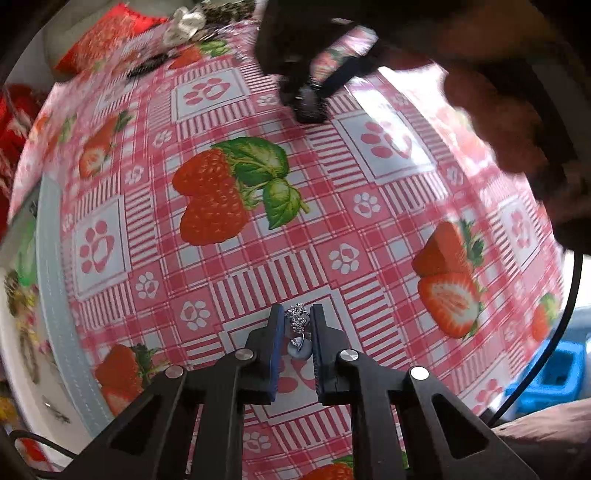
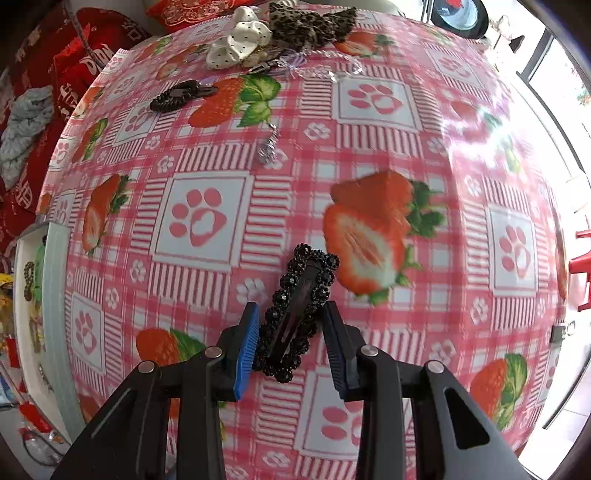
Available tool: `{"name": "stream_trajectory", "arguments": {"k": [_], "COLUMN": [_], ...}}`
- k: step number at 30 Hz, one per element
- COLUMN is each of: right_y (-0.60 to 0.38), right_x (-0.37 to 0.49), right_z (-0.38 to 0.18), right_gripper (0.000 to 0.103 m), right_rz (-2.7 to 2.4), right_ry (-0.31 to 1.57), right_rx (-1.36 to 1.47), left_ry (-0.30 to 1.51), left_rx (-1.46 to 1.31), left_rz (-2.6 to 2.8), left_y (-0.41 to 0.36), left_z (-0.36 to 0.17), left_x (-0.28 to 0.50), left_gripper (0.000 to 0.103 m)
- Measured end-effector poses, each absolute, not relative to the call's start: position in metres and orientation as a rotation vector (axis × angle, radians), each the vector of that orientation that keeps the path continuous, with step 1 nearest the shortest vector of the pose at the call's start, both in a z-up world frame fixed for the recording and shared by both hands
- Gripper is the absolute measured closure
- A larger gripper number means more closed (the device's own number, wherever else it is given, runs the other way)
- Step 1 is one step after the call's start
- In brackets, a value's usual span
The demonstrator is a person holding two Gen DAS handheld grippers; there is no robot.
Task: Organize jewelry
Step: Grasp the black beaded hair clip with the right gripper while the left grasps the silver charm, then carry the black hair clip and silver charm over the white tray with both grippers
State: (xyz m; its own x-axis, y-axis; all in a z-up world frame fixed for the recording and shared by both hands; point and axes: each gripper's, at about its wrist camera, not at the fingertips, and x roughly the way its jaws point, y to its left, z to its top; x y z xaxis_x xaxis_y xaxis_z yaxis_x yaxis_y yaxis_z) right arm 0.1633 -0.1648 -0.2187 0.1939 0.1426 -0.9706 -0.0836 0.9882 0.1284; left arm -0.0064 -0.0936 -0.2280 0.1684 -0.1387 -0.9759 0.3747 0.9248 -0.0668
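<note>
**Spotter:** Start with the pieces themselves. What have you got?

**Operator:** In my left tongs (image 1: 297,332) there's a small silver earring (image 1: 298,325), a glittery twisted drop with a pale round bead at its lower end. The jaws are drawn in narrow around it and the pads look to be pinching it, just above the counter (image 1: 332,206). My right tongs (image 2: 291,330) are clamped on a black beaded hair clip (image 2: 301,314), long and oval, rimmed with faceted black beads, lying slantwise between the pads.

**Spotter:** And how far along are we?

**Operator:** Partway, I'd judge. A white tray (image 2: 33,280) at the left edge of the counter already holds several pieces, though I can't make them out clearly. Left to sort: another silver earring (image 2: 269,149) lying mid-counter, a black coil hair tie (image 2: 173,98) beside a dark clip, and at the far edge a white dotted scrunchie (image 2: 238,38), a leopard bow (image 2: 312,20) and a clear bead chain (image 2: 325,70).
</note>
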Motion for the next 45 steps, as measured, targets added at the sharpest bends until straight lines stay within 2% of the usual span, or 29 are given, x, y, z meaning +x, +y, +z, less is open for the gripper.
{"name": "stream_trajectory", "arguments": {"k": [12, 45], "right_y": [-0.188, -0.116], "right_x": [0.114, 0.074], "right_z": [-0.2, -0.145], "right_gripper": [0.066, 0.066], "right_rz": [0.193, 0.301], "right_ry": [1.375, 1.361], "right_rx": [0.111, 0.069], "left_ry": [1.418, 1.309], "left_rx": [-0.07, -0.165], "left_rz": [-0.311, -0.171], "left_y": [-0.034, 0.055], "left_z": [-0.219, -0.144], "left_x": [0.025, 0.021], "left_gripper": [0.083, 0.083]}}
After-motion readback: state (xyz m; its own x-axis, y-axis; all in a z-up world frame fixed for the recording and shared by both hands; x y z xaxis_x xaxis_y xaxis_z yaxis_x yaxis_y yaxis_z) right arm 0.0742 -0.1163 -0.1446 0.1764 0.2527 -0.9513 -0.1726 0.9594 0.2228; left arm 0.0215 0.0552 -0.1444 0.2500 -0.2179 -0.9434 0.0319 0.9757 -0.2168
